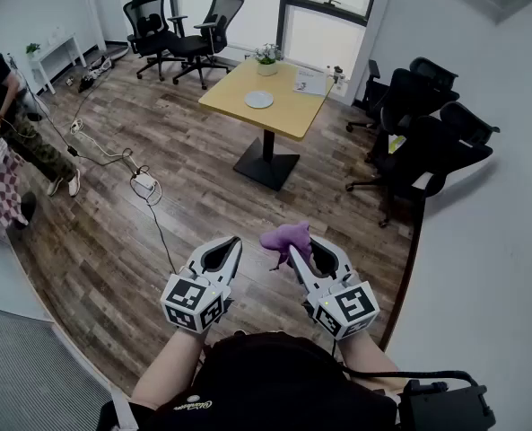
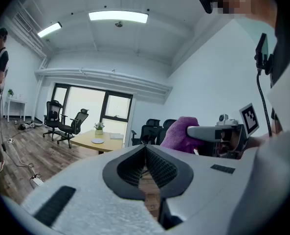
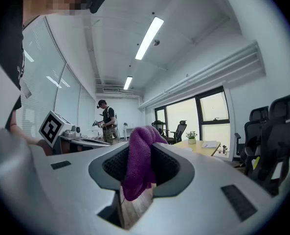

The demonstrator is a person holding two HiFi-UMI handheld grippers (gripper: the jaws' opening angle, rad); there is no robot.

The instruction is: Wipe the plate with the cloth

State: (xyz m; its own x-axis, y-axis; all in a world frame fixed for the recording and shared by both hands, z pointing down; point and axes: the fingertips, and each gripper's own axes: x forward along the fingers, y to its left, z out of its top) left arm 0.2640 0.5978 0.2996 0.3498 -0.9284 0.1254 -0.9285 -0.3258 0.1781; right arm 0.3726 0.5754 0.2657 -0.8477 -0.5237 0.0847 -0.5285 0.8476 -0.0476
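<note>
**Cloth in hand, plate across the room**

The right gripper (image 1: 303,246) has its fingers clamped on a purple cloth (image 1: 286,237), which bunches above them and hangs below. The left gripper (image 1: 233,243) has its fingers closed on nothing. The white plate (image 1: 258,100) lies on the wooden table (image 1: 292,119), well apart from both grippers across the plank floor (image 1: 203,178). Wiping has not begun; the step in hand appears to be carrying the cloth over. The next move likely calls for reaching the table and laying the cloth flat on the plate, perhaps with the left gripper steadying it. The plate shows too small to tell whether it is soiled, and the right gripper view does not show it clearly.
</note>
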